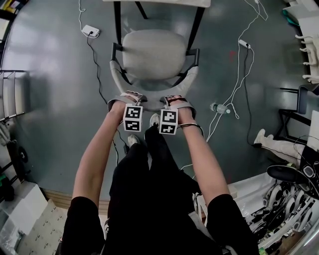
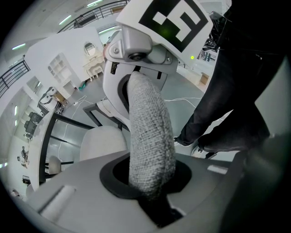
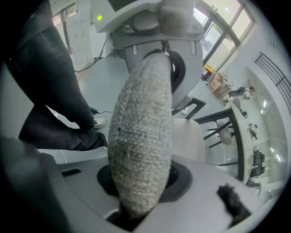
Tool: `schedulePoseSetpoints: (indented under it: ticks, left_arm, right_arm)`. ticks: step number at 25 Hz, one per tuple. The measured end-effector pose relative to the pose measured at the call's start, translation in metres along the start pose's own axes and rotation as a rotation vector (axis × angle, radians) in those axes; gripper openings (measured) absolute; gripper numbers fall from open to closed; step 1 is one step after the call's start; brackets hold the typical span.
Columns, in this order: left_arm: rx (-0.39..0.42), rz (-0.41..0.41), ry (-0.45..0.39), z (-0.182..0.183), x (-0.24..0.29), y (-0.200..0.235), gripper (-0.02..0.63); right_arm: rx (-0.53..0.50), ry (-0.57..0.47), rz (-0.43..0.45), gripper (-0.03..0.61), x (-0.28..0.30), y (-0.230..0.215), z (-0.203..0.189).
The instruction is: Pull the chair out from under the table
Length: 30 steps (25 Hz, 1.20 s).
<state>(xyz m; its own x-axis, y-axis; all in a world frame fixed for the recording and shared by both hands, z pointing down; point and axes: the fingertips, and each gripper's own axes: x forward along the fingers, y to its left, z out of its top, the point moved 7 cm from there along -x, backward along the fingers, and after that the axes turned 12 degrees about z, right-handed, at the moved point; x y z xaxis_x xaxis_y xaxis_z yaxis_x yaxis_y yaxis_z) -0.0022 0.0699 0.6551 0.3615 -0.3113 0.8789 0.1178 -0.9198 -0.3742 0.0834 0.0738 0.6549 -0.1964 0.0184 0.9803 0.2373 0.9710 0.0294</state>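
Note:
The chair has a round grey seat (image 1: 153, 54) and black legs, and stands just in front of the white table (image 1: 159, 2) at the top of the head view. Its curved grey fabric backrest (image 1: 118, 82) faces me. My left gripper (image 1: 130, 97) is shut on the backrest's top edge left of centre, and my right gripper (image 1: 175, 101) is shut on it right of centre. In the left gripper view the woven backrest edge (image 2: 148, 136) runs up from between the jaws, with the seat (image 2: 102, 141) behind. The right gripper view shows the same fabric (image 3: 141, 136) clamped in its jaws.
Cables and a power adapter (image 1: 90, 31) lie on the grey floor left of the chair, and a water bottle (image 1: 219, 108) with more cable lies to its right. A metal rack (image 1: 12, 94) stands at the left; cluttered gear (image 1: 284, 199) fills the lower right. My legs are directly behind the chair.

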Motion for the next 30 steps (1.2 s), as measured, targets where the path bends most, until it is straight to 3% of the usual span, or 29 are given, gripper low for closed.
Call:
schedulePoseSetpoints:
  ticks: [30]
  left_arm:
    - [-0.015,-0.074,0.003,0.008,-0.011,-0.027,0.072]
  right_arm:
    - [0.022,-0.006,0.032,0.103,-0.001,0.032,0.009]
